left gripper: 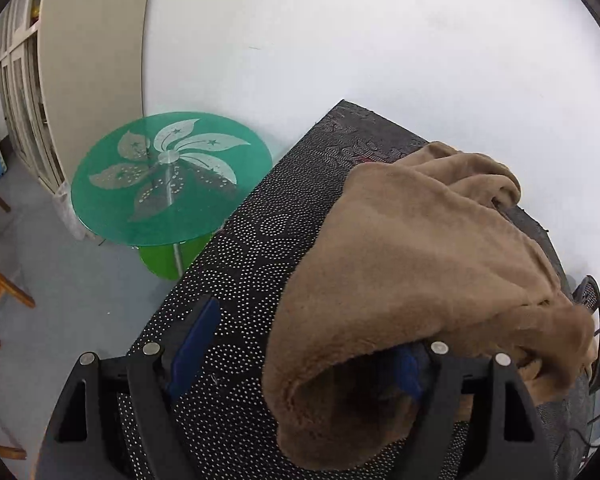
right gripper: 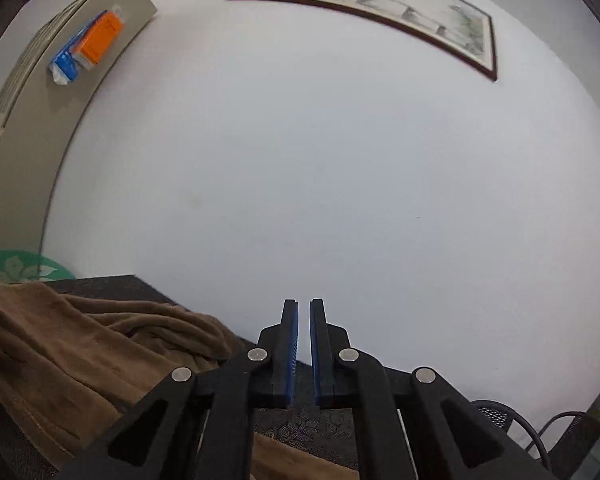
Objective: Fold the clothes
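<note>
Green glass round table [left gripper: 171, 178] beside wall; framed painting [right gripper: 380, 4]; cabinet [left gripper: 24, 92]

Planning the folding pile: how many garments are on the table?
1. A brown garment lies bunched on the dark table, its near edge draped over one finger of the left gripper. Others could be hidden beneath or outside both views.

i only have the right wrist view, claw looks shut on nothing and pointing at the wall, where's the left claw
Observer: The left claw is low over the dark patterned table, jaws wide open.
Operator: is it holding the brown garment
Observer: No. The brown garment drapes over its right finger, but the left finger stands clear of the cloth.
Operator: anything beyond the table on that side
Observer: A round green glass table stands on the floor beside it.
</note>
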Action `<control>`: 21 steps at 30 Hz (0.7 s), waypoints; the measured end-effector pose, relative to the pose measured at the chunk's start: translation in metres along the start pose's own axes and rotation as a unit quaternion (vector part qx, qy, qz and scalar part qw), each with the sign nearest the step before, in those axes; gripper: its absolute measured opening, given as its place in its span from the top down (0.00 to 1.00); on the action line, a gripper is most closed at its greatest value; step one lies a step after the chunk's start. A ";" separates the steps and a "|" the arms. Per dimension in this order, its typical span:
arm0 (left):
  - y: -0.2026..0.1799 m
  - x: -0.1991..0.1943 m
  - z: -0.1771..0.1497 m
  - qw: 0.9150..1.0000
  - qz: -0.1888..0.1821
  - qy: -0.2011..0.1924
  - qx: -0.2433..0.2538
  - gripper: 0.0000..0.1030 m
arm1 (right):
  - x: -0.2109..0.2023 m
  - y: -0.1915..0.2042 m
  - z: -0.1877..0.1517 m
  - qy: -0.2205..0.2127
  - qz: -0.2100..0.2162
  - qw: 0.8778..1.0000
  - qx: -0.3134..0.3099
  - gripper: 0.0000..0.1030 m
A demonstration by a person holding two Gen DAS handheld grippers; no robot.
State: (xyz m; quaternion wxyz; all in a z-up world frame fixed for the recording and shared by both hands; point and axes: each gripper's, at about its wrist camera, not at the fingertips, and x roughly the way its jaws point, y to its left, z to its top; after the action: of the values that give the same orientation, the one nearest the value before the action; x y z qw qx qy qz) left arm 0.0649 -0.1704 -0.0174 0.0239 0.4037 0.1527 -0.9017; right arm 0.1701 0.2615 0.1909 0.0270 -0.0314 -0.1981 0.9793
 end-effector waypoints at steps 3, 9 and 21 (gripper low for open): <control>0.000 -0.003 -0.002 1.000 0.000 0.000 0.001 0.20 | 0.002 -0.006 -0.017 0.035 0.084 0.996 0.024 0.82; 0.004 0.001 -0.003 1.000 0.017 0.009 0.004 0.18 | -0.022 0.014 -0.089 0.114 0.166 0.978 -0.052 0.02; 0.007 0.017 -0.001 0.999 0.031 0.033 0.014 0.13 | -0.032 0.068 -0.151 0.126 0.172 0.925 -0.315 0.08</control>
State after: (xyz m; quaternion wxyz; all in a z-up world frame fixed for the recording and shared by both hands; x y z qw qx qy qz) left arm 0.0552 -0.1758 -0.0324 0.0413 0.4385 0.1283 -0.8886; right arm 0.2104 0.2552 0.0269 -0.1286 -0.1952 -0.4825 0.8442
